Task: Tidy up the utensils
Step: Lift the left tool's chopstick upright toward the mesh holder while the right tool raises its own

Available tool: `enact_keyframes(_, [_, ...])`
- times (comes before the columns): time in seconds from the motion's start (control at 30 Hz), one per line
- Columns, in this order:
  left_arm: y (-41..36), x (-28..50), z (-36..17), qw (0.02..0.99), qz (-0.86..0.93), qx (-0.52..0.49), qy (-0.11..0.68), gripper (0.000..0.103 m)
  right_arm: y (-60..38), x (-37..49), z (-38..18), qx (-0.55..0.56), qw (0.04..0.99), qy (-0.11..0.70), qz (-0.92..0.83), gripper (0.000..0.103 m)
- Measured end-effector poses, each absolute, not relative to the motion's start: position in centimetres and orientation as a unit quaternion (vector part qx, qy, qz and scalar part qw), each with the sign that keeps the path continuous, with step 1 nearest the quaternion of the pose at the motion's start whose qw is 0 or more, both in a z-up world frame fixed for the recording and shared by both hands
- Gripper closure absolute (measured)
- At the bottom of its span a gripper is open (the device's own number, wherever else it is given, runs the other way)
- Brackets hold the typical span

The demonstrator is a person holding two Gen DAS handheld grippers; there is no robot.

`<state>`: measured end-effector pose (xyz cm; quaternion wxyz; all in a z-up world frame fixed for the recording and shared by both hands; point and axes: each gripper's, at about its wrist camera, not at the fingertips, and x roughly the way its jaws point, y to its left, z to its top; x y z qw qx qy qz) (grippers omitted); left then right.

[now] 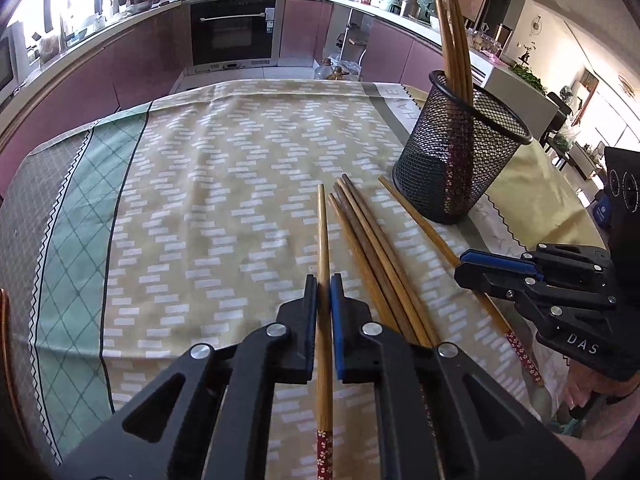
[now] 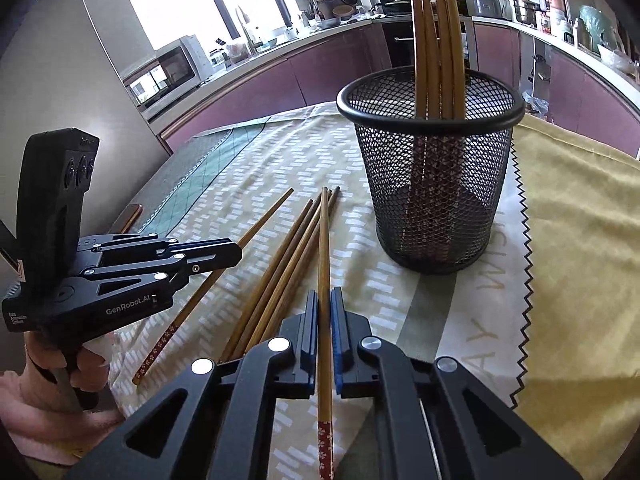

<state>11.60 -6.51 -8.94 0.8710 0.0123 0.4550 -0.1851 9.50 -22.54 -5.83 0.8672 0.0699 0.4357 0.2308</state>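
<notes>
My left gripper (image 1: 324, 292) pinches one chopstick (image 1: 323, 240) along its fingers. My right gripper (image 2: 324, 308), nearer the mesh holder (image 2: 432, 184) ahead-right, pinches another chopstick (image 2: 323, 240) likewise.

Bright daylight enters through the windows (image 2: 180, 0), which are blown out to white in both views. On the table, the cup (image 1: 460, 152) throws only a soft shadow. Both pictures are sharp at the centre; the fisheye bends the counters (image 1: 120, 40) into curves, and the corners fall to black vignette.
</notes>
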Motion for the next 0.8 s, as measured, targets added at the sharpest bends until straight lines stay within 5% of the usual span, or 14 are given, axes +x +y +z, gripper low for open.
enact_keyframes(0.8, [-5.7,7.5,2.2,0.877,-0.323,-0.042,0.354,0.096,-27.2,7.1,1.1,0.134,0.896,0.33,0.267,0.098])
